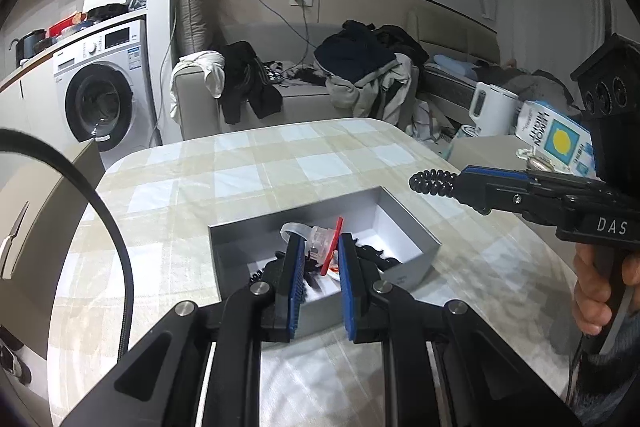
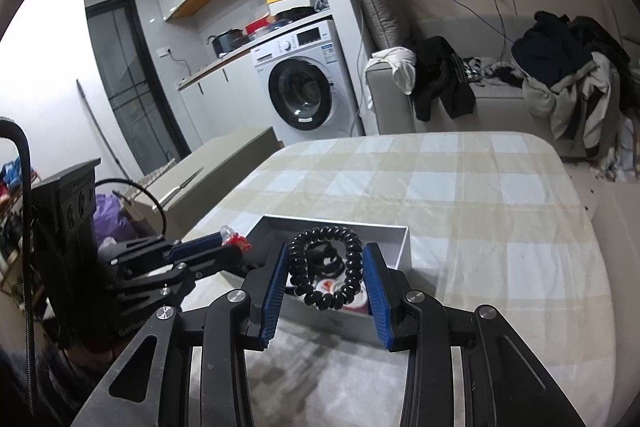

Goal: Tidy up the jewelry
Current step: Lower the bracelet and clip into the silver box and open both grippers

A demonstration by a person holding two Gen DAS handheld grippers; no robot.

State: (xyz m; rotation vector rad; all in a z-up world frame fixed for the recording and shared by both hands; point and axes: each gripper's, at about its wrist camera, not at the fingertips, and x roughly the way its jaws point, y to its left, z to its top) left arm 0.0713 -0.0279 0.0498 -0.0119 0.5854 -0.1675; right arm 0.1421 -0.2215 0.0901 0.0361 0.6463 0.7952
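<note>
Your left gripper (image 1: 320, 247) is hanging above the grey box (image 1: 420, 239), and its blue pads are clamping a small red and clear clip (image 1: 326, 243). In the right wrist view the same clip (image 2: 234, 237) is sticking out past the closed fingertips, just beside the box's near-left corner.

Your right gripper (image 2: 326, 267) is gripping a black coil hair tie (image 2: 326, 267), with the pads pressing on the loop's two sides and the jaws standing partway apart around it. In the left wrist view the tie (image 1: 432, 183) is protruding from that gripper's tips, over the table to the right of the box and clear of it.

The box is sitting open on the checked tablecloth (image 2: 460, 187). Dark items and something red and white are lying inside it; I cannot tell what they are.

Your right hand (image 1: 596, 291) is wrapping the handle.
</note>
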